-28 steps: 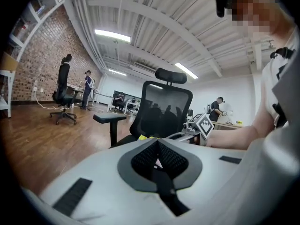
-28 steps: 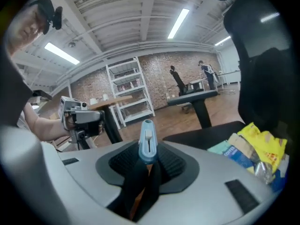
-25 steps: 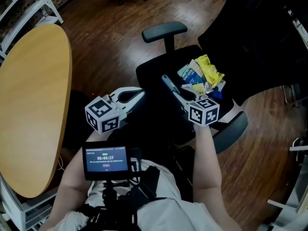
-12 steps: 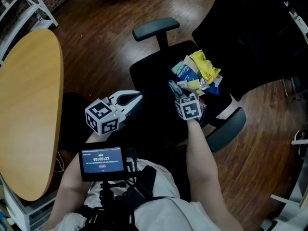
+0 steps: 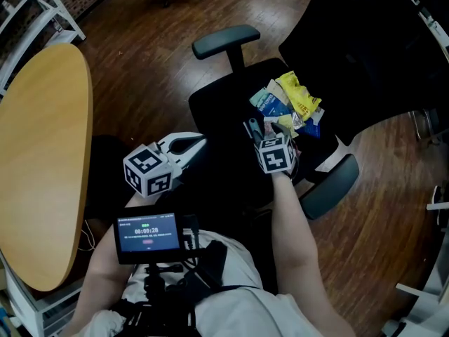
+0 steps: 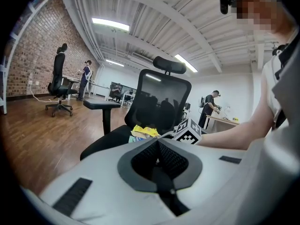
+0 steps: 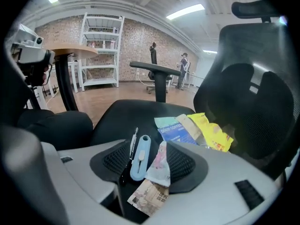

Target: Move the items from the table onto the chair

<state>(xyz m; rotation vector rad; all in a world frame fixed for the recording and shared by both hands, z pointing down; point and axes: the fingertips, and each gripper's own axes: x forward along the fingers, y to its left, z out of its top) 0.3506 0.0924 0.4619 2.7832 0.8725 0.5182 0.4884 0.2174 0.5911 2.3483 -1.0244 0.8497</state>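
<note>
My right gripper point(image 5: 261, 127) hangs low over the black chair seat point(image 5: 221, 111), right beside the pile of snack packets there: a yellow bag point(image 5: 298, 98) and a blue packet point(image 5: 270, 104). Its jaws have just been opening and stand open. Between them point(image 7: 150, 146) lie a blue utility knife point(image 7: 139, 157), a thin pen point(image 7: 132, 146), a small pink-and-white packet point(image 7: 158, 165) and a beige packet point(image 7: 147, 197). The pads do not press on them. My left gripper point(image 5: 200, 142) waits left of the seat, shut and empty point(image 6: 158, 144).
The wooden table point(image 5: 42, 153) curves along the left. The chair has a far armrest point(image 5: 226, 41), a near armrest point(image 5: 330, 184) and a tall backrest point(image 6: 161, 102). White shelving point(image 5: 42, 5) stands at the back left. A small screen point(image 5: 149, 237) sits at the person's chest.
The right gripper dropped toward the seat and tipped downward next to the snack pile, then its jaws spread apart. The left gripper has hardly shifted.
</note>
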